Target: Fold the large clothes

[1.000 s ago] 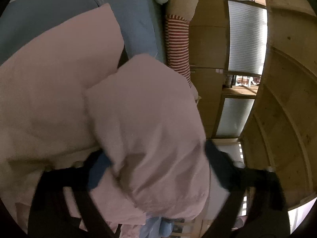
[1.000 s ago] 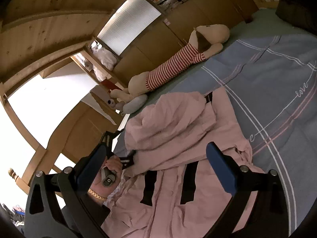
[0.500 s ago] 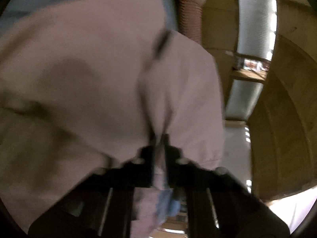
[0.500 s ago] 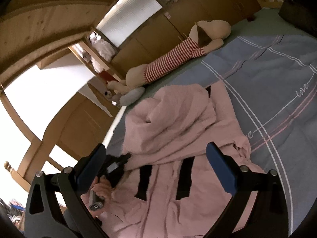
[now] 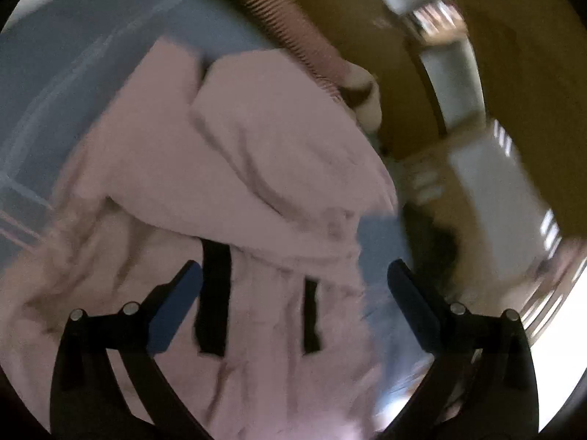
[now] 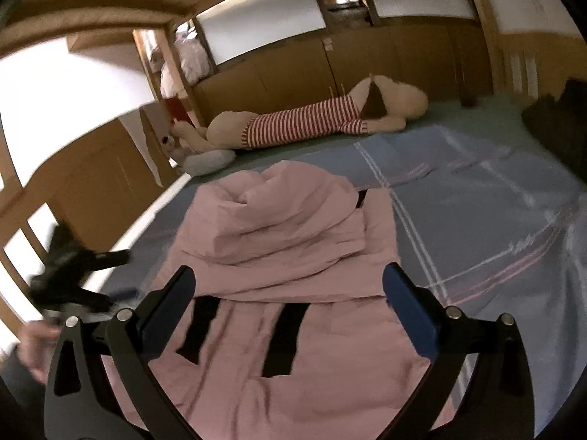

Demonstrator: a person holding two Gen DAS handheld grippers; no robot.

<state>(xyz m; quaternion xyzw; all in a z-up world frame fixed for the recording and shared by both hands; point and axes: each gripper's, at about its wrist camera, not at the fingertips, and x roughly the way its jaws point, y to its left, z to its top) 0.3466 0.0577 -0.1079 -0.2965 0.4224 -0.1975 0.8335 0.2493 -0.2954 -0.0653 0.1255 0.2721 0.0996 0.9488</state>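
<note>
Pink garment (image 6: 279, 256) lies rumpled on bed (image 6: 477, 220), centre frame. Left hand-held gripper (image 5: 291, 286) opening, nothing gripped; right hand-held gripper (image 6: 288, 293) spread wide, empty.

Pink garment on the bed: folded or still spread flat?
Partly folded: the pink garment's upper part lies bunched back over the lower, black-striped part, not neatly.

Garment (image 6: 293, 256): pink cloth, matt, soft, creased.
Bedcover (image 6: 477, 198): blue woven cloth, matt.
Cabinets (image 6: 293, 69): wood, smooth.
Right gripper (image 6: 290, 289): black matt plastic.
</note>
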